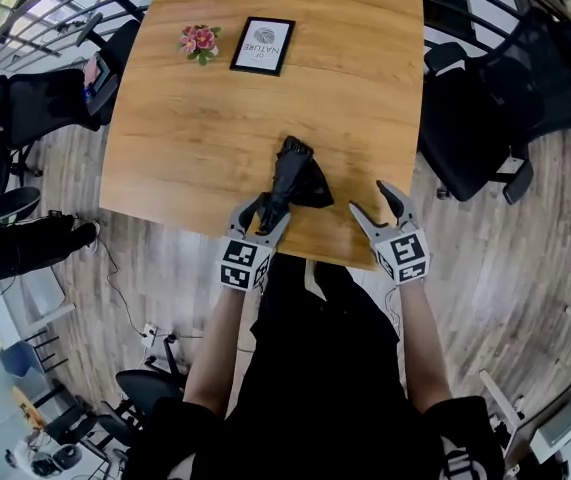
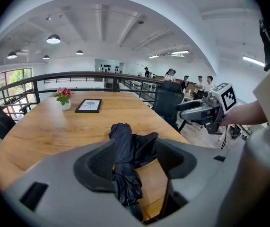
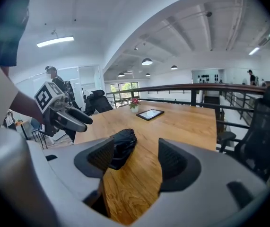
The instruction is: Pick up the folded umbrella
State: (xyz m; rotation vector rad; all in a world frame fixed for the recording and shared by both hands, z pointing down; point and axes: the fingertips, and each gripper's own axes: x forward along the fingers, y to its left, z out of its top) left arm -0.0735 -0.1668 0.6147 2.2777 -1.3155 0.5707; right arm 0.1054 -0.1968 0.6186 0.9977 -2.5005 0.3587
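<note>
The folded black umbrella point(image 1: 292, 175) lies on the wooden table point(image 1: 195, 138) near its front edge, with loose fabric spread to its right. My left gripper point(image 1: 265, 211) is at the umbrella's near end. In the left gripper view the umbrella point(image 2: 124, 160) runs between the jaws of the left gripper point(image 2: 135, 148), close to the left one, with a gap on the right side; the jaws stand open. My right gripper point(image 1: 370, 198) hovers over the table edge to the umbrella's right, open and empty. From the right gripper point(image 3: 135, 145) the umbrella point(image 3: 123, 145) shows beyond the left jaw.
A framed picture point(image 1: 262, 45) and a small pot of pink flowers point(image 1: 200, 41) stand at the table's far side. Black office chairs flank the table on the right point(image 1: 495, 118) and on the left point(image 1: 35, 108). A railing runs behind, and people stand far off point(image 2: 191, 83).
</note>
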